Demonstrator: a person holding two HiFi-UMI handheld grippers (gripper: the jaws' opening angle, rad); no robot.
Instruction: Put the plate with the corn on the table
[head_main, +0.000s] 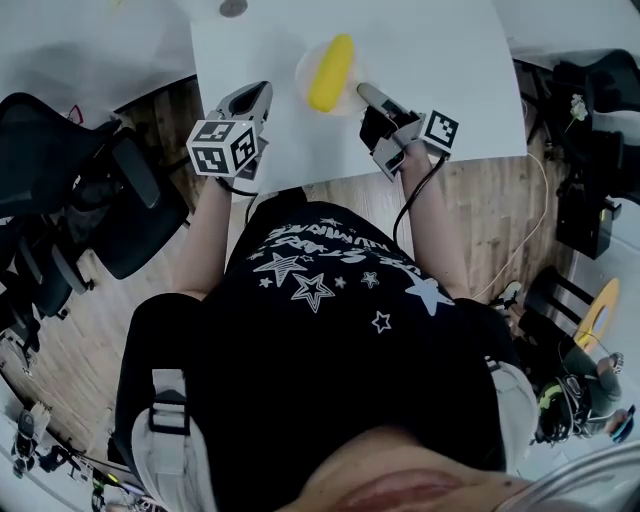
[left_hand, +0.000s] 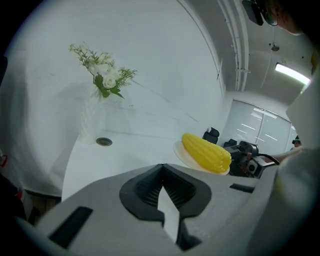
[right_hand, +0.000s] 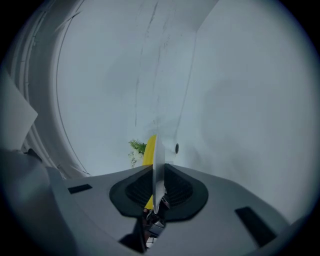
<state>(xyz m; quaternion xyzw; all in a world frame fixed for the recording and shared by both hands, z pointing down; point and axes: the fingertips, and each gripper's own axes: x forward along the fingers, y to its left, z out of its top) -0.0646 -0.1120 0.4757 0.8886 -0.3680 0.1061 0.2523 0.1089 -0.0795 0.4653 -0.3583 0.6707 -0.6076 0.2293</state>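
Right tongs (head_main: 364, 93) pinch the near rim of the plate (head_main: 303, 72) with corn (head_main: 331, 72) on the surface (head_main: 440, 50). Left tongs (head_main: 260, 92), pressed together and empty, lie just left of the plate.

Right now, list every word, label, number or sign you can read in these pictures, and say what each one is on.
Lettering on the shirt: white, among stars, upside down and too blurred to read.
Patterns on the marker cubes: black-and-white squares only, no letters or numbers.
The plate, corn and table: no print visible.
Both gripper views: no text at all.
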